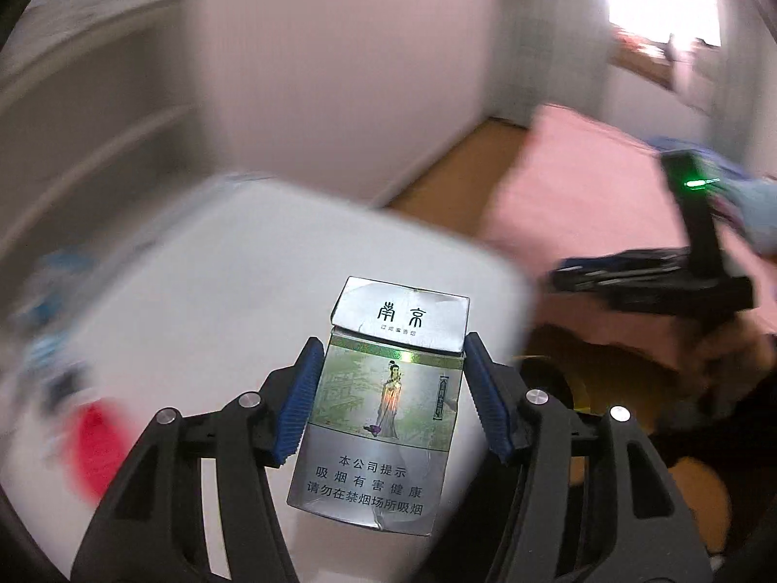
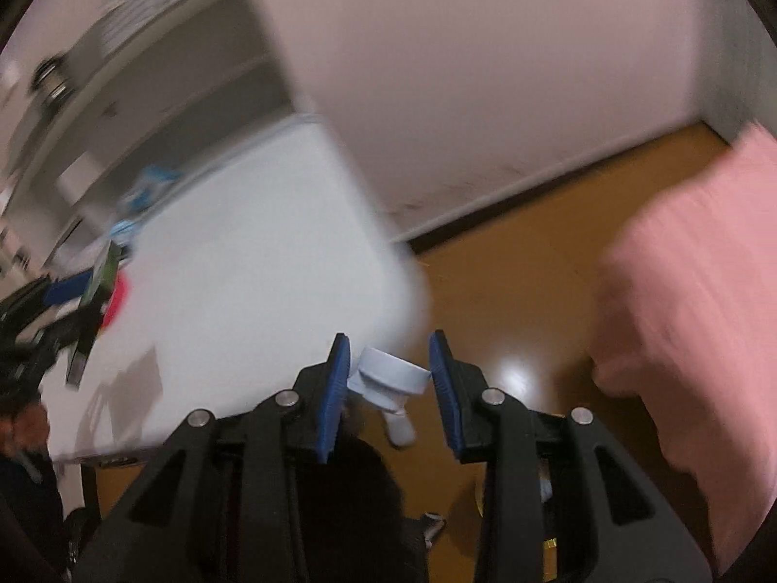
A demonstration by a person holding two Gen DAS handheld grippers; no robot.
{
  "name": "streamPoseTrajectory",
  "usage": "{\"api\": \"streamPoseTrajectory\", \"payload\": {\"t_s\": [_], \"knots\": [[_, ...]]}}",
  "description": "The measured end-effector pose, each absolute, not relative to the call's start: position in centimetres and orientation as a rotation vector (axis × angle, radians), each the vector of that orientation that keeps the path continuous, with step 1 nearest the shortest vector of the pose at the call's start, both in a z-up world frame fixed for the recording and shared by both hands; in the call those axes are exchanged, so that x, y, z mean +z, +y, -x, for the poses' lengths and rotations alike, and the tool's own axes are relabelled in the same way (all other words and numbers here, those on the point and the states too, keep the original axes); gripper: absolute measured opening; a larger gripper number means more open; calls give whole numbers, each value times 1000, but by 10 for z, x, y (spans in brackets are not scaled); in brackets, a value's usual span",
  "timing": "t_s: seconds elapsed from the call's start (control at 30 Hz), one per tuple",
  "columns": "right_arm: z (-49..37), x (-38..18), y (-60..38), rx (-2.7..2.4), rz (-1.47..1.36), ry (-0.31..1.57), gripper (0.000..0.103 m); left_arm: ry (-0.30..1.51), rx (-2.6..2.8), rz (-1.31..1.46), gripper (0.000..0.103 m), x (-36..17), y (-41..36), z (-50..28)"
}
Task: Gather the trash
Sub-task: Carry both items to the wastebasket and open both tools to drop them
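Observation:
A silver cigarette pack (image 1: 383,413) with a green picture and a dented lid is clamped by its sides between the blue pads of my left gripper (image 1: 393,345), which is shut on it above the white table's corner (image 1: 194,291). My right gripper (image 2: 389,347) is shut on a small white capped plastic container (image 2: 388,374), held over the wood floor (image 2: 510,267) just past the table's corner (image 2: 267,267). In the right wrist view, the left gripper with the pack's green edge (image 2: 104,272) shows at the far left.
A pink bedcover (image 2: 704,291) fills the right side, also the pink bedcover (image 1: 582,184). A red object (image 1: 92,442) and blurred blue items (image 1: 48,291) lie on the table. White walls stand behind. A dark shape (image 2: 364,486) sits on the floor below the right gripper.

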State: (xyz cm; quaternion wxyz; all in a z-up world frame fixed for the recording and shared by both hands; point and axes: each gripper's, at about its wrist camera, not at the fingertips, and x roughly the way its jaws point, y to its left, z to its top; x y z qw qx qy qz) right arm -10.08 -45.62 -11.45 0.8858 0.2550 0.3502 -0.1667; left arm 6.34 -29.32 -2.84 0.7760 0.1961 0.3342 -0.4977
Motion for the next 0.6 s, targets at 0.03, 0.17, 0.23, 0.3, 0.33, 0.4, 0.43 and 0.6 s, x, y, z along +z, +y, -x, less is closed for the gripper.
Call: {"api": "streamPoseTrajectory", "payload": {"t_s": [0.03,0.17,0.23,0.3,0.33,0.4,0.43,0.6], "knots": [[113,-124,-467,-377,-561,733,34,734,-1125,-429,57,-34,-311,-51],[155,-166,-503,-470,-675,770,34,758,-1307,-477,58,-74,-387,4],[169,-188,-518,-505,-731,802,34,804,-1353,-483,58,-100,-414,17],[182,-210,-531,-534,-788,838,34,855,-1373,-485,58,-126,-434,17],[190,-227,-540,-549,-833,865,34,882,-1374,-495,58,-143,-446,20],[201,-249,-552,-563,-899,899,34,913,-1364,-518,58,-166,-460,23],[203,-256,-555,-558,-925,907,34,946,-1362,-524,58,-180,-468,23],[207,-274,-567,-557,-977,927,34,1021,-1367,-529,58,-209,-486,30]]}}
